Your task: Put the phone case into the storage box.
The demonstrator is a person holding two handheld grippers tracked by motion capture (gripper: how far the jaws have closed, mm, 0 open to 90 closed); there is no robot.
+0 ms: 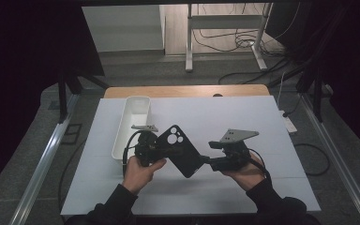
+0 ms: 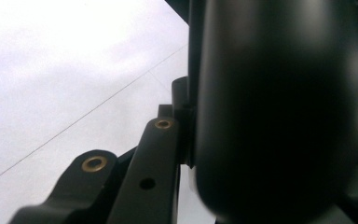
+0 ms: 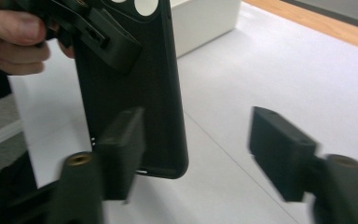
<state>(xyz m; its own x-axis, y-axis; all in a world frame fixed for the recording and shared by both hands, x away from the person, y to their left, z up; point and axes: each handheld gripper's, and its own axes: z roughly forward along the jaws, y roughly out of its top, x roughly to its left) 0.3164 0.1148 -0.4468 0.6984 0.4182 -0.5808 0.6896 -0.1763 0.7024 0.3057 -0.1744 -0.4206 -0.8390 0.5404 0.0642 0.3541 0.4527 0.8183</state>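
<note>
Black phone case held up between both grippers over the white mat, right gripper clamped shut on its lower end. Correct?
Not quite. The right gripper is open: the right gripper view shows its jaws spread, one beside the phone case. The left gripper is the one shut on it.

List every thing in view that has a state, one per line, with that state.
Black rubbery phone case with round camera cutouts: held up off the table, tilted, clamped at its upper end.
Left gripper: shut on the case.
Right gripper: jaws open, one jaw beside the case's lower end, the pads not pressing it.
Long white plastic bin: upright on the white table sheet, nothing visible inside.
</note>
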